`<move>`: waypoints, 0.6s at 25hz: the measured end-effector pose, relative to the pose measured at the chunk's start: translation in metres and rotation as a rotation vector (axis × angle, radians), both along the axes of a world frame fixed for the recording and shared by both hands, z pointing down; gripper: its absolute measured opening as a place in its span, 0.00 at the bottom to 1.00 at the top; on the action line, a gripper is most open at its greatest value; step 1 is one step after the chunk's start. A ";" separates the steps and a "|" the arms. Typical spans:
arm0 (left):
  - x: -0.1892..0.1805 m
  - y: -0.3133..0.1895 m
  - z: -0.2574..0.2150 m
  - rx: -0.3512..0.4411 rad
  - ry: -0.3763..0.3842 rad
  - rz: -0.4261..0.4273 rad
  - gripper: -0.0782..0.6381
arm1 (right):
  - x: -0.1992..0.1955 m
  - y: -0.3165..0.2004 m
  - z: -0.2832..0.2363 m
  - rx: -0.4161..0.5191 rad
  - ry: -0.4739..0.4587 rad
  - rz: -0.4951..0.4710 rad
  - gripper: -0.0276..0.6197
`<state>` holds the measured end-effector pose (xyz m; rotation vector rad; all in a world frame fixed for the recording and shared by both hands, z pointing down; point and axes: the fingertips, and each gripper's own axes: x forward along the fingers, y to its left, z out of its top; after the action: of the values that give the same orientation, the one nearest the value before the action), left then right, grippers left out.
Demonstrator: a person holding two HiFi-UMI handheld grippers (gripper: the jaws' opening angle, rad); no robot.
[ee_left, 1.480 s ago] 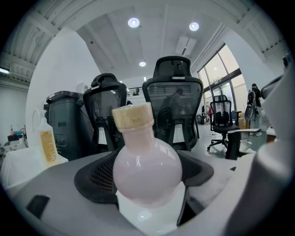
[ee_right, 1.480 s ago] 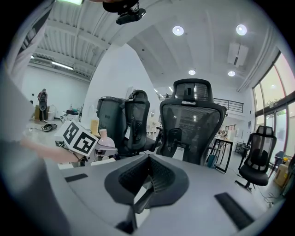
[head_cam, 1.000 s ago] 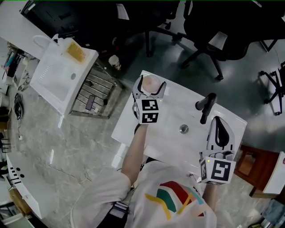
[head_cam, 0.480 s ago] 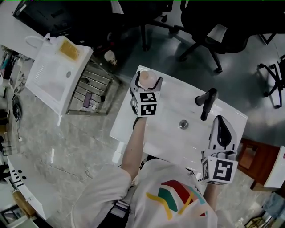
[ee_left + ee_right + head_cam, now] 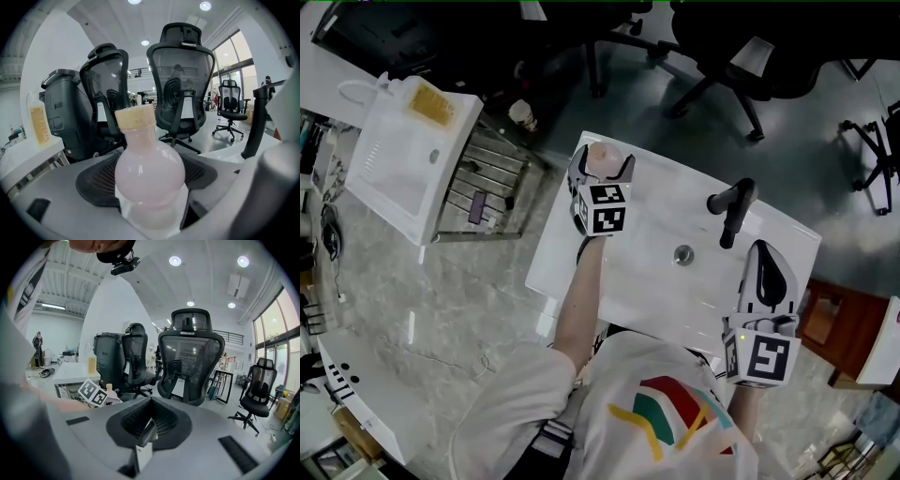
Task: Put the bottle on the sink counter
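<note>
Bottle [image 5: 149, 168] between left hand-held gripper [image 5: 604, 163] jaws

White short-sleeved T-shirt [image 5: 623, 445], red, teal, yellow stripes; white left gripper [image 5: 605, 159], right gripper [image 5: 759, 255], each with marker cube [image 5: 607, 208]

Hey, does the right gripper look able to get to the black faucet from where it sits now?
Probably yes. The faucet stands close ahead of the right gripper, whose tongs are shut on nothing, and nothing stands between them. The left gripper holds the bottle well aside.
</note>
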<state>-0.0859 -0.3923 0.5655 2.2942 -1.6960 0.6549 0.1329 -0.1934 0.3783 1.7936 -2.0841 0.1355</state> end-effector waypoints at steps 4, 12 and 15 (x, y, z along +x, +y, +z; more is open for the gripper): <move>-0.002 -0.003 0.009 -0.013 -0.011 -0.005 0.70 | 0.005 -0.001 0.002 -0.007 0.005 0.013 0.06; -0.011 -0.007 0.024 -0.026 -0.061 -0.007 0.70 | 0.007 -0.005 0.005 -0.009 0.039 0.017 0.06; -0.013 -0.008 0.027 -0.031 -0.065 -0.010 0.70 | 0.009 -0.006 0.005 -0.012 0.044 0.025 0.06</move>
<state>-0.0986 -0.4007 0.5928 2.2657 -1.7120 0.7563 0.1420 -0.1993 0.3838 1.7996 -2.0266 0.1143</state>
